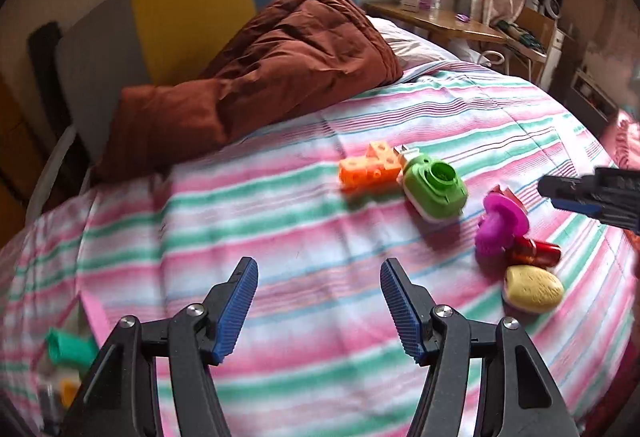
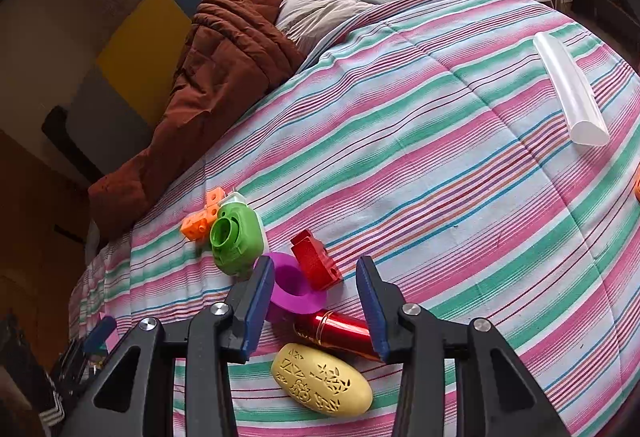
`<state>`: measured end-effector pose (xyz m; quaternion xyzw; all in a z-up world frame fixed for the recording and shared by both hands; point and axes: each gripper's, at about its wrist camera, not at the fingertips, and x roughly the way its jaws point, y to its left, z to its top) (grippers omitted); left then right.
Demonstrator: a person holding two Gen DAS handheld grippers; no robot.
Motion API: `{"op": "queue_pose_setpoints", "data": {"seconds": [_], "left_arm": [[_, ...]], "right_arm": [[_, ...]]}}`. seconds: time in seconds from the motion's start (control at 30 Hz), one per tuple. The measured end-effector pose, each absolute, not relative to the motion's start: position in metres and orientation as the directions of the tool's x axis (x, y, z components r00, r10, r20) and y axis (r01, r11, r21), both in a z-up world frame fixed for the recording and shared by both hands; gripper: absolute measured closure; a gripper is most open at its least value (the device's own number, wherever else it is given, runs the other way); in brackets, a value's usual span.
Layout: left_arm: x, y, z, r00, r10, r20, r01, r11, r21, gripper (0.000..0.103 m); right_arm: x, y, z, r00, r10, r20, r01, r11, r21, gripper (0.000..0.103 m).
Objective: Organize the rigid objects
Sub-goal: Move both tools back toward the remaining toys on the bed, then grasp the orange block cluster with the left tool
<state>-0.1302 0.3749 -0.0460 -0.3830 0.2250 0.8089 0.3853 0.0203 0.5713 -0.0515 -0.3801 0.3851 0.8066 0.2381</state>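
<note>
Rigid objects lie gathered in a loose cluster on the striped bedspread (image 2: 460, 141), below the brown quilt (image 2: 224, 77); a white tube (image 2: 568, 93) rests well apart from them, off toward the bed's far right in the right wrist view; within the cluster sit a green toy (image 2: 236, 237), touching an orange block piece (image 2: 200, 219), then a magenta ring (image 2: 294, 287), a red block (image 2: 316, 263) leaning against it, a yellow oval piece (image 2: 322, 379) and a red tube (image 2: 340, 331). The right gripper (image 2: 316, 311) hangs directly over the red tube, jaws parted and clamping nothing, one finger on either side; the tube's long axis runs left to right, roughly across the gap, so I judge the wrist would need to roll before a clean pinch across its narrow width. The left gripper (image 1: 318, 307) stands open and empty over bare bedspread, with the cluster off to its upper right; the right hand is plainly the nearer.
</note>
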Motion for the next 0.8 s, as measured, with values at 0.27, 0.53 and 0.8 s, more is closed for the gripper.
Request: {"op": "queue_pose_setpoints", "data": {"seconds": [0.27,0.53,0.8], "left_arm": [[-0.166,0.435,-0.067,-0.403,0.446,-0.800,-0.862,-0.479,0.167,0.038],[-0.177,0.482,-0.091,-0.361,0.441,-0.822,-0.919,-0.320,0.232,0.035],[-0.171,0.491,-0.098,-0.241,0.483,-0.842,-0.950,-0.295,0.103,0.062]], "right_arm": [[0.013,0.566,-0.055,-0.603,0.031,-0.797,-0.641,-0.613,0.461,0.060],[0.010,0.566,-0.061,-0.593,-0.016,-0.805,-0.637,-0.603,0.481,0.060],[0.011,0.568,-0.068,-0.578,-0.031,-0.815,-0.646,-0.593,0.481,0.060]]}}
